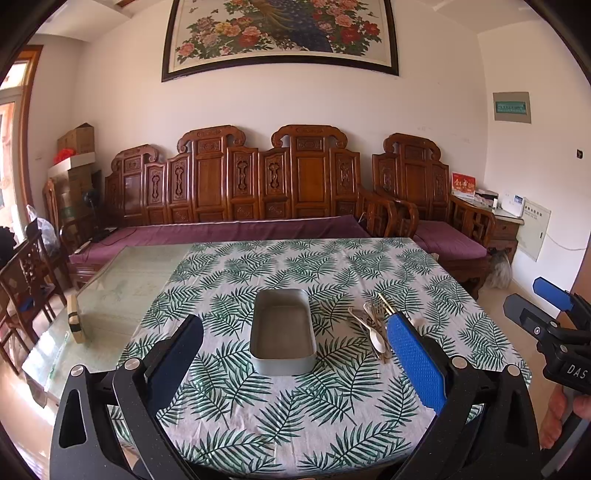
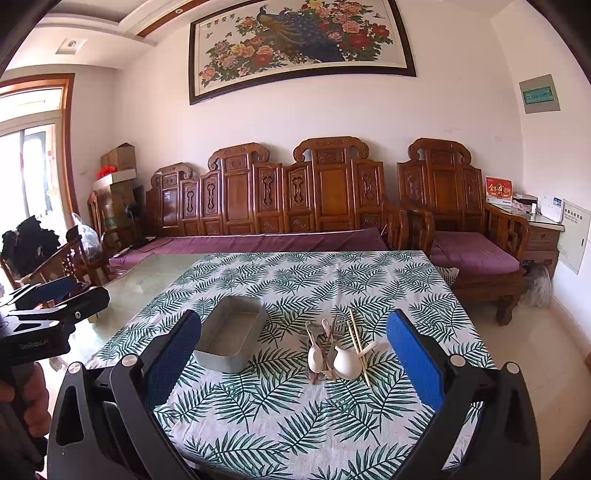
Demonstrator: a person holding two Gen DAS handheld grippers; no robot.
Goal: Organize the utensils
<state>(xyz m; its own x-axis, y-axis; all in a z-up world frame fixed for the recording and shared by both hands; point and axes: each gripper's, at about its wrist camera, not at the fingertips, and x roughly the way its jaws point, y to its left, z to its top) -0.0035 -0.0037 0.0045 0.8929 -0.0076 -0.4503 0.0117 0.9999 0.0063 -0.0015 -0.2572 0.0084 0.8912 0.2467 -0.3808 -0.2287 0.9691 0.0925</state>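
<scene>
Left wrist view looks along the left gripper point(image 1: 295, 354), whose two blue-padded fingers stand wide apart with nothing between them. It hangs above the near edge of the desk point(image 1: 122, 280), part of which is covered by a leaf-print cloth point(image 1: 288, 258). A grey metal tray point(image 1: 282, 328) sits on the cloth straight ahead, lined up between the fingers, and looks empty. Just to the right of the tray lies a pile of utensils point(image 1: 373, 325), partly hidden behind the right finger: a white spoon, metal pieces and chopsticks can be made out. At the right edge the right gripper point(image 1: 546, 314) shows from the side, held off the desk by a hand point(image 1: 561, 413); from here I cannot tell how far it is open. A carved wooden sofa point(image 1: 240, 184) with purple cushions stands behind the desk, under a framed flower painting point(image 1: 280, 33).

Right wrist view shows the right gripper point(image 2: 295, 354) also spread wide and holding nothing, above the near part of the cloth point(image 2: 314, 273). The utensils point(image 2: 338, 349) lie heaped between its fingers, further ahead: two white spoons point(image 2: 347, 363), a metal fork point(image 2: 338, 326) and a pair of chopsticks point(image 2: 358, 345), crossing one another. The tray point(image 2: 232, 338) sits apart to their left, angled, partly behind the left finger. The left gripper point(image 2: 55, 302) appears at the left edge, off the desk's side.
</scene>
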